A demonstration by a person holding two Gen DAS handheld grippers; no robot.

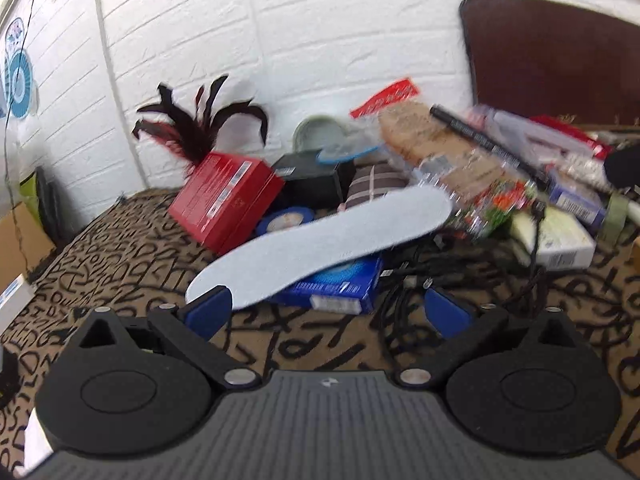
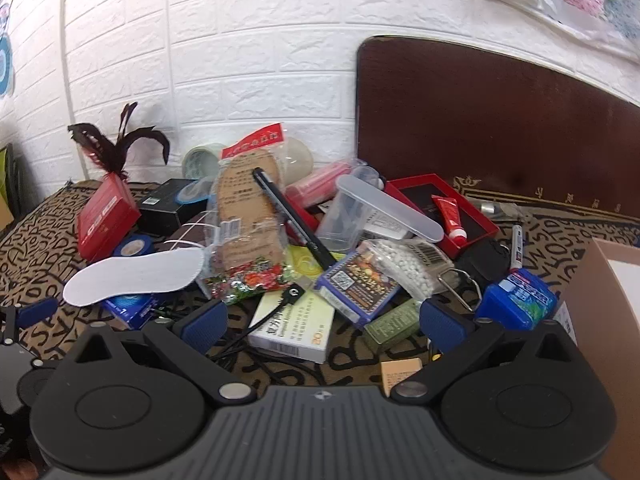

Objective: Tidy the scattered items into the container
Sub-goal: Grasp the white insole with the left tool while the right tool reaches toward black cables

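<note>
Both your left hand-held gripper (image 1: pixel 326 312) and right hand-held gripper (image 2: pixel 322 326) stand spread wide and hold nothing. The white insole (image 1: pixel 320 242) lies atop the blue box (image 1: pixel 340 284) at the near edge of the pile on the tabletop (image 1: pixel 132 256), just ahead of your left one. Take its near end squarely between the pads, lift clear of the black cables (image 1: pixel 452 276), then carry it to the cardboard container (image 2: pixel 616 320) at your right.

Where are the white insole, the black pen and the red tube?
white insole (image 2: pixel 132 278), right wrist view, middle of its flat top.
black pen (image 2: pixel 294 218), right wrist view, middle of its barrel.
red tube (image 2: pixel 451 216), right wrist view, its body.
</note>
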